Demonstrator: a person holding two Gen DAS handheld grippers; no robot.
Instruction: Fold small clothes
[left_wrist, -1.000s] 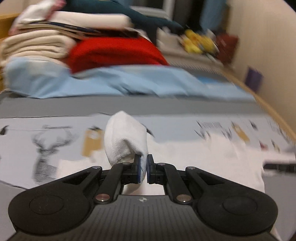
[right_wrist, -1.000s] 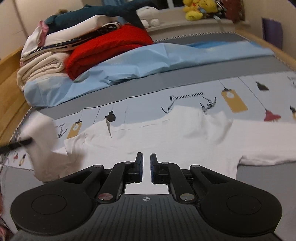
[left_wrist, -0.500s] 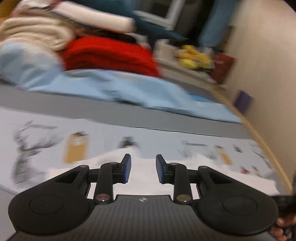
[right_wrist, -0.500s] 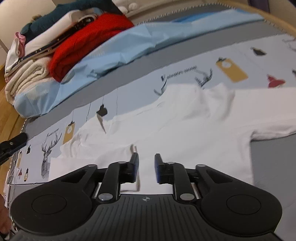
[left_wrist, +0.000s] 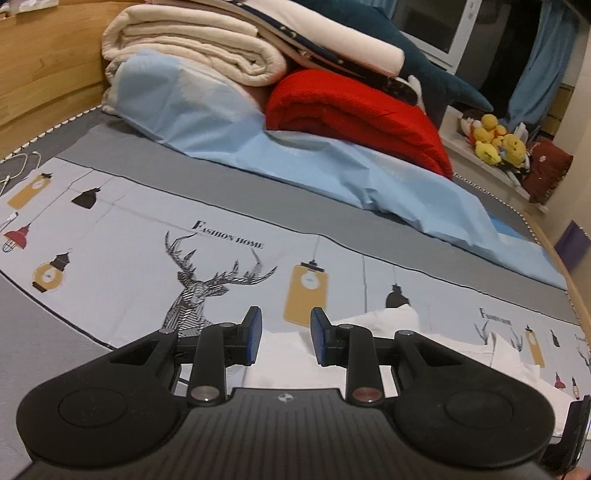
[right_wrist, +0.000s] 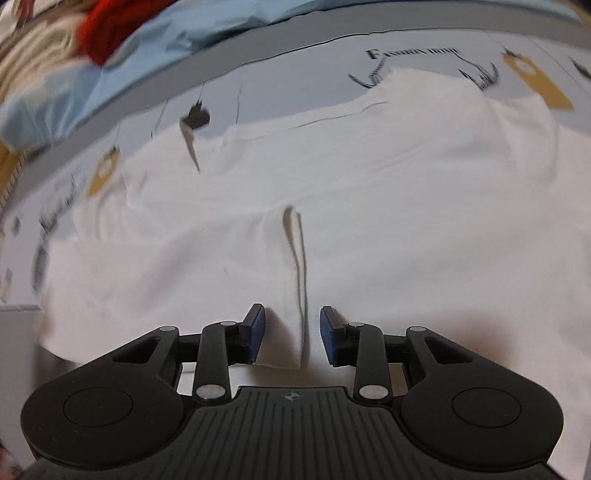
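bed (left_wrist: 332, 206) with printed sheet carries the work. white shirt (right_wrist: 369, 206) lies spread flat on it, 1 sleeve folded in over the body. judged step: between folds, next grasp pending. right gripper (right_wrist: 291, 334) sits low over the near hem, fingers just opened, narrowly parted astride a raised crease, not pinching. left gripper (left_wrist: 286, 334) narrowly parted, empty, over the shirt's edge. next move: close on the hem.
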